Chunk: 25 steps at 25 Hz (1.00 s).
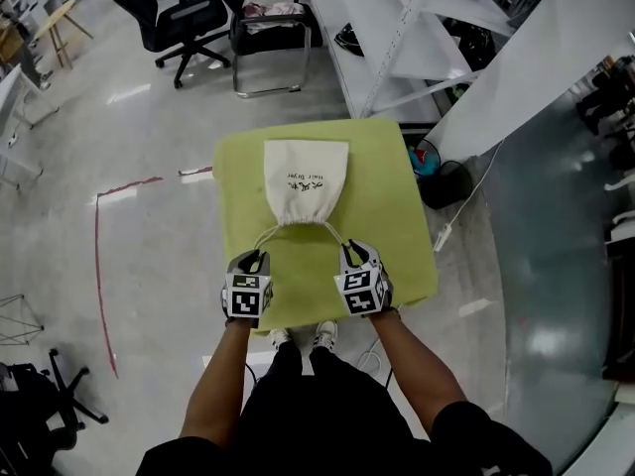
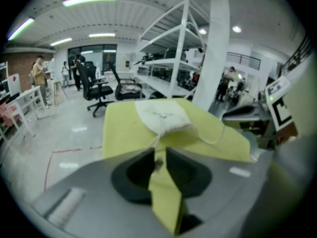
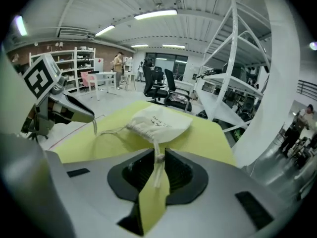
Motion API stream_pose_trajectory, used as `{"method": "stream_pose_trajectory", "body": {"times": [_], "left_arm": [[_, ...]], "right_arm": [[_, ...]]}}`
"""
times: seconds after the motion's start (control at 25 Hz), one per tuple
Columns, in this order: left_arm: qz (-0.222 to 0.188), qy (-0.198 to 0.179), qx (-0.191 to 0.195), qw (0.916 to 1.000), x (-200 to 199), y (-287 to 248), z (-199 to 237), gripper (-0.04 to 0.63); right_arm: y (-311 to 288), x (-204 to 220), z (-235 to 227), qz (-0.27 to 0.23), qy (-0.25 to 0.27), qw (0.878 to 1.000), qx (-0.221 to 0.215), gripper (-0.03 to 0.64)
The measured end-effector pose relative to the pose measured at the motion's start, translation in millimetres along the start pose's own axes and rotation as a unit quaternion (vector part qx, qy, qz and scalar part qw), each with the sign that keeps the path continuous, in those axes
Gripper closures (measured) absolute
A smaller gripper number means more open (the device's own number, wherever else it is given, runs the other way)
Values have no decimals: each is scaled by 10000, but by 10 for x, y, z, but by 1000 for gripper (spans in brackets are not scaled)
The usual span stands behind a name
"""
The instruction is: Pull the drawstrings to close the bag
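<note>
A green table [image 1: 387, 216] in a workshop carries a cream bag [image 1: 306, 181] at its middle. My left gripper [image 1: 250, 259] and right gripper [image 1: 355, 255], nearly closed, each pinch a drawstring [image 1: 335, 232] near the near edge. The mouth looks gathered; next, I judge, a final outward tug.

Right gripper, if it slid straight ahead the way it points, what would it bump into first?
Most likely the white bag, at its gathered neck. The right gripper is shut on a drawstring that runs straight ahead to the bag on the green table. Nothing else seems to lie between.
</note>
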<state>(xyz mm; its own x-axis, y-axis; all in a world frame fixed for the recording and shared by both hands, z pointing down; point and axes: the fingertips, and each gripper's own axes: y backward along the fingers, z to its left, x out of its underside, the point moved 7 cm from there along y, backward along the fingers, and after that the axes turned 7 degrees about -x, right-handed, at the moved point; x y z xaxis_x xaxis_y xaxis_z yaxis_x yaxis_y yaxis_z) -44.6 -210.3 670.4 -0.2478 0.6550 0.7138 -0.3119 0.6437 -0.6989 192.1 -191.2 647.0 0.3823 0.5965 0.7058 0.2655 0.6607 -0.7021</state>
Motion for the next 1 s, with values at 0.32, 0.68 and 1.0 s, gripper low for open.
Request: {"method": "stream_pose_trajectory", "body": {"times": [0.32,0.68,1.0], "left_arm": [[354,-228,279,9987,533,0,-288,313],[-26,-407,207,9990,420,253,-332,297],[-843,-430,-129,9954,-182,611,-285,418]], "right_arm": [[-116,544,283,656,-78,9947,-785,377],[156,521,370,325,-153,9971,-672,370],[473,-124,258,-559,-111,9973,-456,409]]}}
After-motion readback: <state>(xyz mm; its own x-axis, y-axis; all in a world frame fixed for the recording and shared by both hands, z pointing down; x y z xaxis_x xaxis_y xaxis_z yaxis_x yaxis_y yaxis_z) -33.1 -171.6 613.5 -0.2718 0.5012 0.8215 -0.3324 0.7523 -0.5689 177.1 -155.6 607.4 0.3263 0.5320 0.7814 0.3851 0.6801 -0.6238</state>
